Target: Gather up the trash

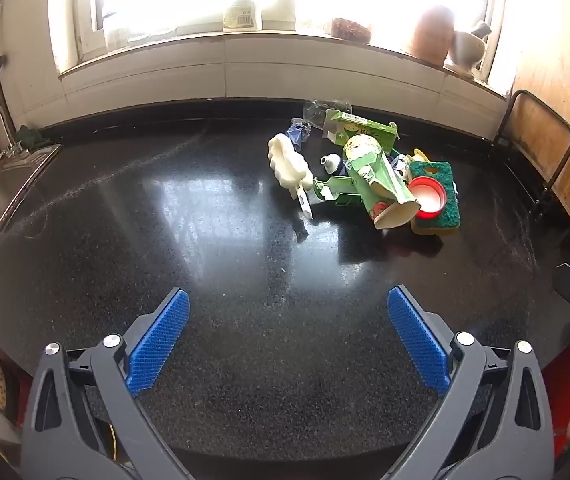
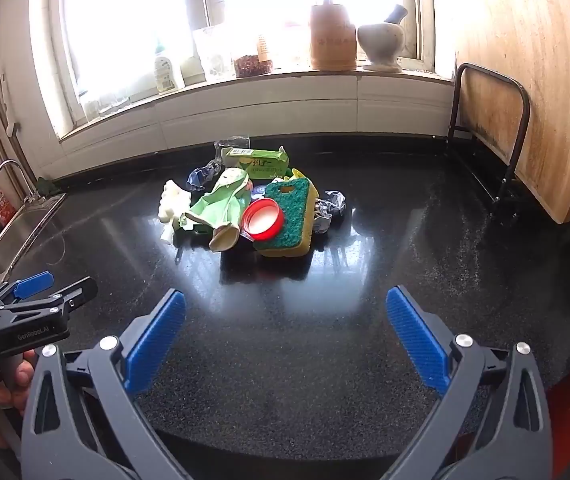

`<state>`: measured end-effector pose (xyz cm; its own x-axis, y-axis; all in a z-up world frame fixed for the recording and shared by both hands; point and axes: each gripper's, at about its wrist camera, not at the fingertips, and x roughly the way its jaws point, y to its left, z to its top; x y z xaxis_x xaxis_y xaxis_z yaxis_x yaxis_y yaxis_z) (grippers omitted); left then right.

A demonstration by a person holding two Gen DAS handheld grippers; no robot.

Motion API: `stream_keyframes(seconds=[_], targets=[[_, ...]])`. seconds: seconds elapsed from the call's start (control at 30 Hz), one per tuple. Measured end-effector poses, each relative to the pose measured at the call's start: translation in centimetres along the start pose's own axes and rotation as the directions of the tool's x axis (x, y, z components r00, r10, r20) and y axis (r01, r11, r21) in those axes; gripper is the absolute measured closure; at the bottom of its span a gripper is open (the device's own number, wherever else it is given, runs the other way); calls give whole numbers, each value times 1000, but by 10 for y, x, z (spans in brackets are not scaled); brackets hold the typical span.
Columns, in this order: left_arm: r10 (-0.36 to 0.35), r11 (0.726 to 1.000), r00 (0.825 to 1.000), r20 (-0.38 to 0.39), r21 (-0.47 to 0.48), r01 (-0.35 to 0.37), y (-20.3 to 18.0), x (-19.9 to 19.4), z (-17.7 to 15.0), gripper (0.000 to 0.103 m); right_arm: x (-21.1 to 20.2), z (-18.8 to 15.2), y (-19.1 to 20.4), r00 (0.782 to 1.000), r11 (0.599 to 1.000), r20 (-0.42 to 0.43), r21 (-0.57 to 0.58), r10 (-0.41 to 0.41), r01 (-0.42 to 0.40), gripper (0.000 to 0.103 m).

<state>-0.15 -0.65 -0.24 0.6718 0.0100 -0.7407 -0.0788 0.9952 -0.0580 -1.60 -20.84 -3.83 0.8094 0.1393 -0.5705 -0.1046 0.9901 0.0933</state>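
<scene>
**Trash heap untouched, both grippers wide and waiting**

Trash (image 2: 245,204) sits heaped mid-surface, toward the window wall, nothing lifted yet by the look of it. Left to right through the pile: white ridged plastic piece (image 1: 289,166), green carton (image 1: 359,126), crumpled green wrapper (image 2: 221,204), red lid (image 2: 263,218) resting on the green sponge (image 2: 289,216), crushed foil (image 2: 331,204). Left gripper (image 1: 289,344) hangs released and empty; right gripper (image 2: 285,344) likewise spread, well short. The whole job remains. Sink (image 1: 1,196) far left, dark speckled surface (image 2: 405,264) gleaming, cutting board (image 2: 525,80) leaning right.
</scene>
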Motion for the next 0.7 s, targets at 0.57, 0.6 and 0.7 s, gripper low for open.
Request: stream_keyframes(seconds=[0.57, 0.6, 0.7], targets=[[-1, 1000, 1000, -6, 4, 1, -1, -2, -1, 6, -4, 1, 1, 1000, 1000, 1, 3, 5, -5, 6], [-2, 1000, 1000, -6, 3, 2, -1, -2, -1, 6, -4, 1, 1, 1000, 1000, 3, 3, 6, -6, 6], [-1, 1000, 1000, -4, -2, 1, 0, -3, 0, 6, -5, 1, 1, 1000, 1000, 8, 3, 5, -5, 6]])
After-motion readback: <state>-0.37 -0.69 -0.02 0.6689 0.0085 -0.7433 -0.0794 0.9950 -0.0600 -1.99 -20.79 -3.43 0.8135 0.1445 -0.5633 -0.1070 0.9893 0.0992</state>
